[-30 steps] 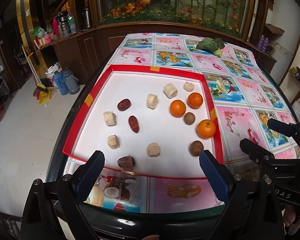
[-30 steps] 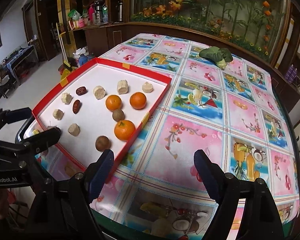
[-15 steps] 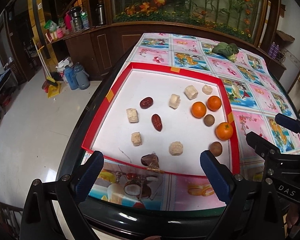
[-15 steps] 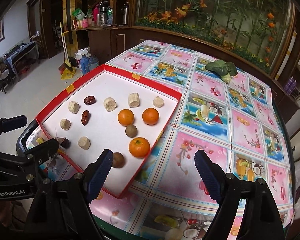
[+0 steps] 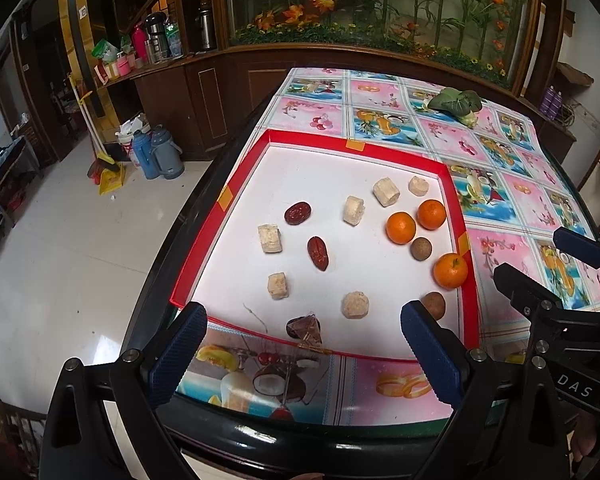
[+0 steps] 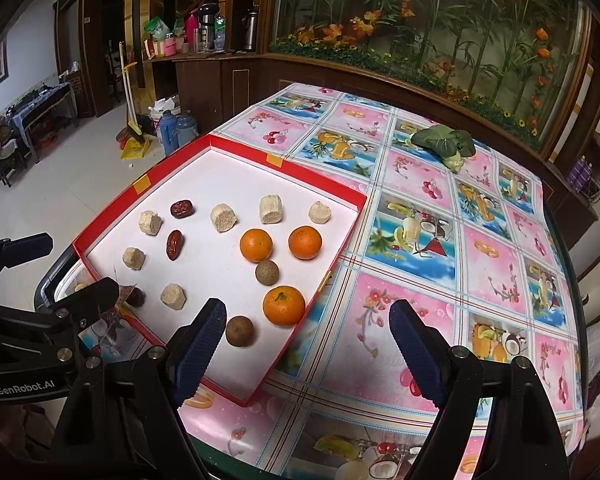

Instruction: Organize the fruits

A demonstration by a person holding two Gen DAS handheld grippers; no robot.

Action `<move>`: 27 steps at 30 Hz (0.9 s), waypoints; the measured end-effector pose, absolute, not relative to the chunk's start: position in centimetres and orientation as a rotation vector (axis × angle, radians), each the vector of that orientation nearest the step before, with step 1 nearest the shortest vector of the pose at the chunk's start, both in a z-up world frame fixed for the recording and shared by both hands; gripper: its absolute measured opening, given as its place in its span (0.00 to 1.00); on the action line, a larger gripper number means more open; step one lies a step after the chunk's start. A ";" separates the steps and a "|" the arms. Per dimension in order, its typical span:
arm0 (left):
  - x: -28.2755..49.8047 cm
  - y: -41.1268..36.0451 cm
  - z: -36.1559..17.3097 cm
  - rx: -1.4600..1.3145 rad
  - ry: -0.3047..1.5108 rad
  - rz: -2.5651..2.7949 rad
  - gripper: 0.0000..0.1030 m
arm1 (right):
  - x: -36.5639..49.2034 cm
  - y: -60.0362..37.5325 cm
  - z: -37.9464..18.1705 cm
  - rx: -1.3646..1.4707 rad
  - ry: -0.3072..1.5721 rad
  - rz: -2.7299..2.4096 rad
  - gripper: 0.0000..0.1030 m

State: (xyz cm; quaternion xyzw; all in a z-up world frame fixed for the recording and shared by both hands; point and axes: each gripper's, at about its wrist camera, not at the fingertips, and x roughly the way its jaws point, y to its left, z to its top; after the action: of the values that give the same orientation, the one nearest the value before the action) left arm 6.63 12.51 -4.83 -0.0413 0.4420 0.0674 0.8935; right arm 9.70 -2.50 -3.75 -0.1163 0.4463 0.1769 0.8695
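A red-rimmed white tray point(image 5: 470, 312) point(image 6: 342, 248) lies on the table's near left part. In it lie three oranges point(image 5: 400, 227) point(image 6: 283, 305), two brown round fruits point(image 5: 421, 248) point(image 6: 239, 331), red dates point(image 5: 318, 253) point(image 6: 175, 244), several pale cut chunks point(image 5: 355, 304) point(image 6: 223, 218) and a wrapped dark piece point(image 5: 304, 327). My left gripper point(image 5: 302, 356) is open and empty above the tray's near edge. My right gripper point(image 6: 306, 346) is open and empty above the tray's right corner, near one orange.
A patterned fruit tablecloth point(image 6: 440, 240) covers the table. A green leafy vegetable point(image 6: 444, 142) point(image 5: 456, 104) lies far back. The table's dark rim point(image 5: 260, 436) is just under my left gripper. Thermos jugs point(image 5: 156, 152) and a broom stand on the floor to the left.
Both grippers have drawn back and risen, shifting left; the tray and fruits now sit further right and lower in the views. Both stay open. No fruit has moved.
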 end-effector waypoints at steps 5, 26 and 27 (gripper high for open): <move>6.9 12.2 -4.5 -0.084 0.920 0.137 0.96 | 9.8 -2.6 -3.4 -0.240 0.929 0.368 0.82; 7.0 12.7 -4.6 -0.065 0.927 0.146 0.96 | 9.8 -3.0 -3.4 -0.257 0.915 0.325 0.83; 6.9 12.7 -4.6 -0.064 0.927 0.146 0.96 | 9.8 -2.9 -3.4 -0.261 0.914 0.325 0.83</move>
State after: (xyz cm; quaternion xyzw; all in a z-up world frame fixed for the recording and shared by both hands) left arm 6.91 12.73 -4.63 -0.0308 0.4464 0.0704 0.8915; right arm 9.77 -2.89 -3.37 -0.1249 0.4381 0.1558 0.8765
